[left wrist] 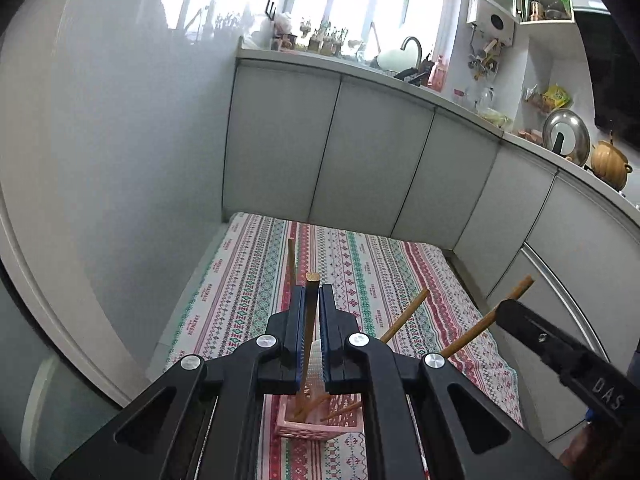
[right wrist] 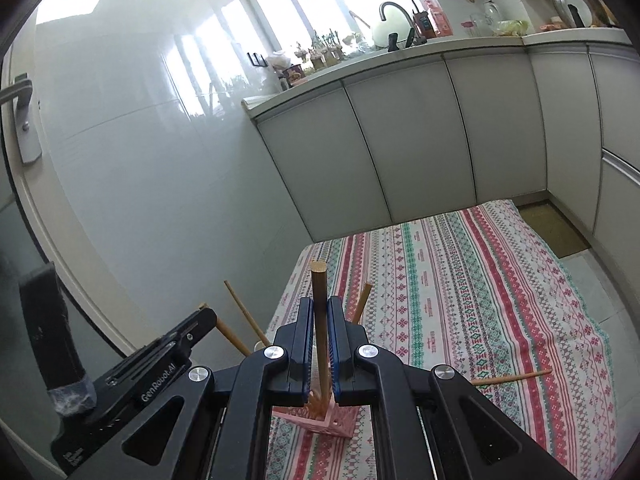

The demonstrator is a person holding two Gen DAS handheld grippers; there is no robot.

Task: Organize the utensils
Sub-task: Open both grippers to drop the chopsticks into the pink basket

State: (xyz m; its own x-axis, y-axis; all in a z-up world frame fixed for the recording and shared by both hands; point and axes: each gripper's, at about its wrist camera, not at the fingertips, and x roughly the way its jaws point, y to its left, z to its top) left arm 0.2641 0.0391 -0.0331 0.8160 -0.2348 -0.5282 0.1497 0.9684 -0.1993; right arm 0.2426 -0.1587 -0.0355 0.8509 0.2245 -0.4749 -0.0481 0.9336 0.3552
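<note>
The left gripper (left wrist: 312,294) is holding its jaws narrow, clamped on the first brown round-section wooden stick (left wrist: 311,280). This stick is standing nearly upright between the blue pads. Its lower end is reaching down into the pink perforated plastic basket (left wrist: 316,426) at 6 o'clock of the gripper.

The right gripper (right wrist: 319,306) is likewise holding its jaws narrow, closed on the second brown round-section wooden stick (right wrist: 319,276). That stick is also pointing upward, and its lower end is entering the same basket directly below the jaws.

In the left wrist view, the right gripper is appearing at 3 o'clock with its stick slanting up toward 1 o'clock. In the right wrist view, the left gripper is appearing at 9 o'clock.

Further thin wooden sticks (left wrist: 404,316) are leaning out of the basket at angles. One of them (left wrist: 291,260) is rising just behind the left gripper at 12 o'clock. How many sticks the basket is holding cannot be told.

The basket is sitting on the striped red, green and white patterned cloth (right wrist: 460,280) that is covering the worktop. One loose thin wooden stick (right wrist: 512,377) is lying flat on the cloth at 3 o'clock of the right gripper, well apart from the basket.

Grey cabinet doors (right wrist: 408,140) are standing behind the worktop at 12 o'clock.
</note>
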